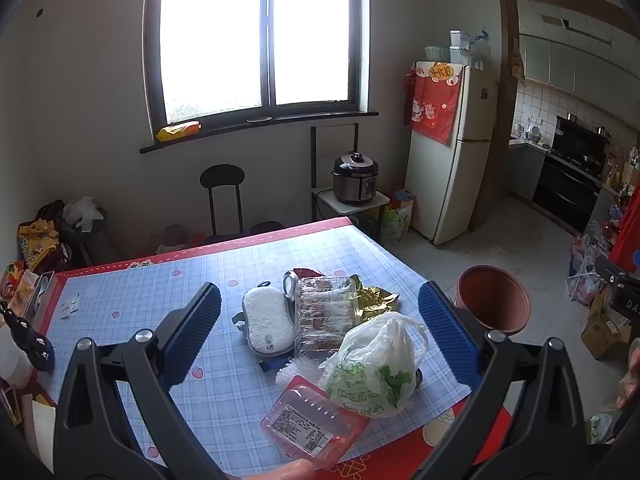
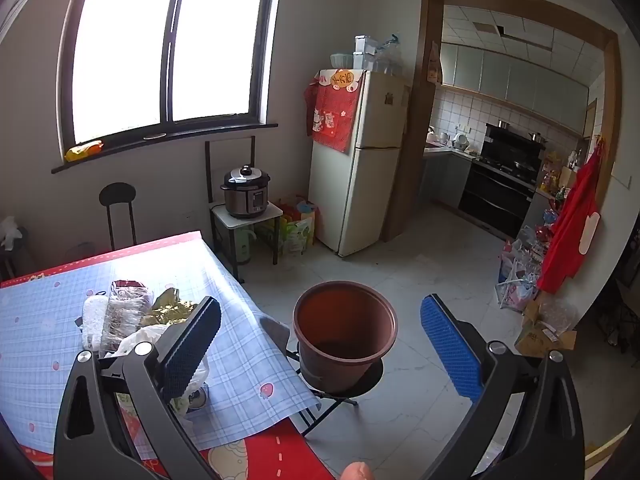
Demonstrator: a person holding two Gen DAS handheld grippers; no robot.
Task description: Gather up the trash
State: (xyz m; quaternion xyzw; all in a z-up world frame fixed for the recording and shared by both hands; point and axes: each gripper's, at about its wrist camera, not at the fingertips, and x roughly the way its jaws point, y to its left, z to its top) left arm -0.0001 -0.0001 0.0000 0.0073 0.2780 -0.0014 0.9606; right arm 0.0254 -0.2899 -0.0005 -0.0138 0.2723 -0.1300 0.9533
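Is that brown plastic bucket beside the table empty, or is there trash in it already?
Empty, as far as visible: the round brown plastic bucket stands upright on a black stand, its visible inner wall and floor bare.

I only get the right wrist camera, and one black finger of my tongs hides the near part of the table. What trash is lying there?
Observer: A flat pink plastic tray with a printed label lies nearest the edge, right by the white bag.
Operator: Are the other tongs holding something?
Observer: No. The left tongs are wide open and grip nothing.
Operator: Is there more stuff far over on the left?
Observer: Yes, some colourful packets sit at the table's left edge.
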